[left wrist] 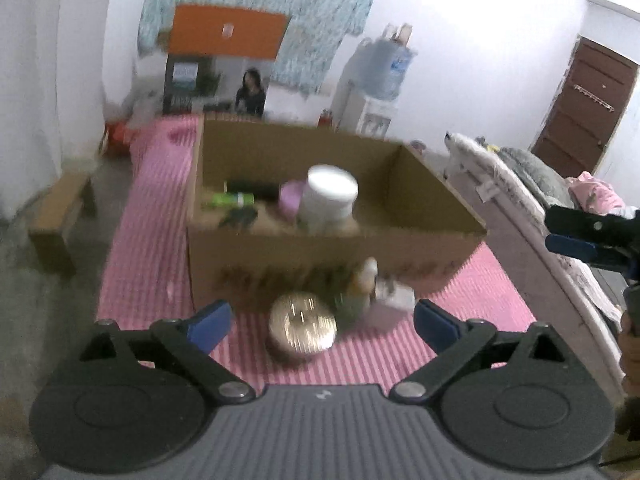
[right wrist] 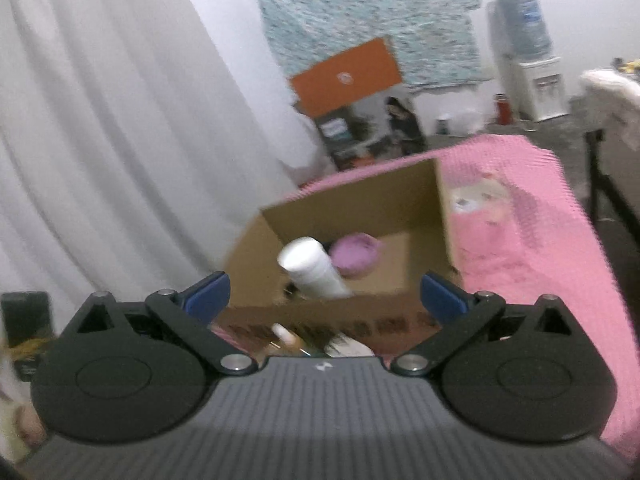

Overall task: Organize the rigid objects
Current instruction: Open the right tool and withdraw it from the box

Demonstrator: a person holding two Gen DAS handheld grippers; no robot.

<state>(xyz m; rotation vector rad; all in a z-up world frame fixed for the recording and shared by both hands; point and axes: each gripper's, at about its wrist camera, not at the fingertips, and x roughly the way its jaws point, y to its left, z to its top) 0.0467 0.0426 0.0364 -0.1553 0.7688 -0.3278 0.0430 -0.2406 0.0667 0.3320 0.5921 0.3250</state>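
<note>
A brown cardboard box [left wrist: 436, 184] stands on a pink striped cloth [left wrist: 144, 232]. Inside it are a white jar [left wrist: 330, 196], a pink tub [left wrist: 291, 198], a green tube [left wrist: 232, 199] and a dark object. In front of the box lie a round gold tin [left wrist: 302, 326], a small bottle [left wrist: 362, 284] and a white carton [left wrist: 394, 300]. My left gripper [left wrist: 322, 322] stands open with the tin between and just beyond its blue fingers, untouched. My right gripper [right wrist: 325, 294] is open too, empty, facing the box [right wrist: 400, 200] with the white jar [right wrist: 312, 268] and pink tub [right wrist: 356, 254] inside. It also shows at the left wrist view's right edge [left wrist: 580, 236].
A wooden bench [left wrist: 60, 216] stands left of the cloth. A bed with bedding [left wrist: 516, 184] runs along the right. A white curtain [right wrist: 100, 140] hangs on the left. A water dispenser [left wrist: 378, 92], a brown door [left wrist: 580, 108] and a seated person [left wrist: 251, 94] are at the back.
</note>
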